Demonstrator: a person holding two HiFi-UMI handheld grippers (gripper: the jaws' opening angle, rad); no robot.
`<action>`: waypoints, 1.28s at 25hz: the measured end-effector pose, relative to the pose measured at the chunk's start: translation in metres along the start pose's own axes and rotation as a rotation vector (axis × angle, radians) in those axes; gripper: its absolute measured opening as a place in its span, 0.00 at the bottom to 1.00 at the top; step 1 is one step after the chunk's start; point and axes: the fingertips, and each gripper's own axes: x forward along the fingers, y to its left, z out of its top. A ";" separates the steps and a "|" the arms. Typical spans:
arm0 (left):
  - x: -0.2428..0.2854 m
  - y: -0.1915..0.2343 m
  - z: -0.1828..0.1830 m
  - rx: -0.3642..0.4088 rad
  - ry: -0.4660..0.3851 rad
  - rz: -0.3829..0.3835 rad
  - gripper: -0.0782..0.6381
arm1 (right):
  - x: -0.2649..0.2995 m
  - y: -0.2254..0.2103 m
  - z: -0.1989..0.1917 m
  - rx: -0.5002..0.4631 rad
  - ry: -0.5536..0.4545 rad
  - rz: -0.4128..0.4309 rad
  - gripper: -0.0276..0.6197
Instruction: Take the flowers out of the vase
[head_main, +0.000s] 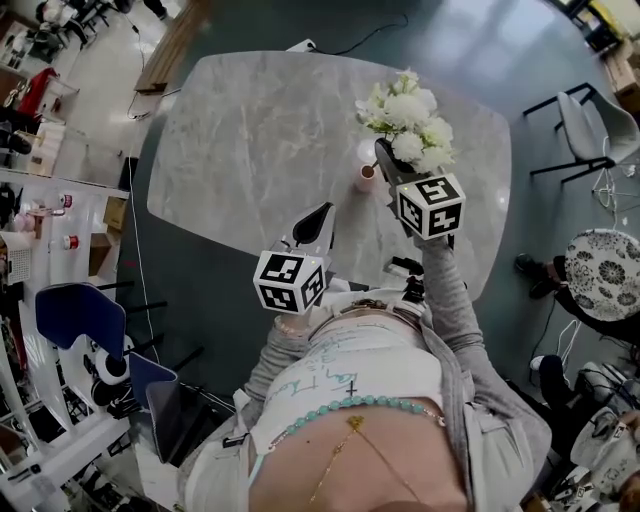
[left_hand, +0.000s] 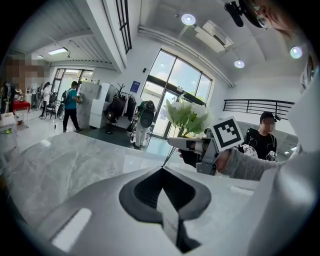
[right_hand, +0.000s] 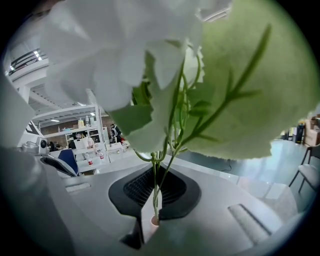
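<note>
While the head view looks down on the marble table (head_main: 250, 140), a small pink vase (head_main: 366, 178) stands at its far right, and the white flowers (head_main: 410, 115) rise just right of it, above the tabletop. Each gripper bears a cube (head_main: 432, 205) with black-and-white square markers; pale print on the person's shirt (head_main: 340, 375) is too faint to read. The right gripper (head_main: 383, 152) is clenched on the stems just under the blooms, beside the vase. The left gripper (head_main: 322, 215) hangs over the near edge, apart from the vase, jaws together.

Left gripper view: its jaws meet in a point with nothing between them. At the far right the right gripper (left_hand: 172, 142) holds the flowers (left_hand: 187, 115) up, thin stems (left_hand: 169, 156) slanting down and left from it. The vase is hidden behind the left gripper.

Right gripper view: the jaws pinch the green stems (right_hand: 157, 185), with leaves and petals filling the top. Below the stems, in the slit, the vase's pink mouth (right_hand: 155, 220) shows; whether the stem ends sit in it cannot be told.
</note>
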 end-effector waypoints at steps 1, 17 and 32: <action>0.000 0.000 0.000 -0.001 0.001 -0.003 0.11 | -0.001 0.001 0.002 0.000 0.000 0.000 0.09; 0.006 -0.006 0.004 0.007 0.011 -0.049 0.11 | -0.023 0.017 0.044 -0.018 -0.035 0.015 0.09; 0.016 -0.013 -0.001 0.017 0.028 -0.085 0.11 | -0.051 0.024 0.075 -0.037 -0.060 0.006 0.09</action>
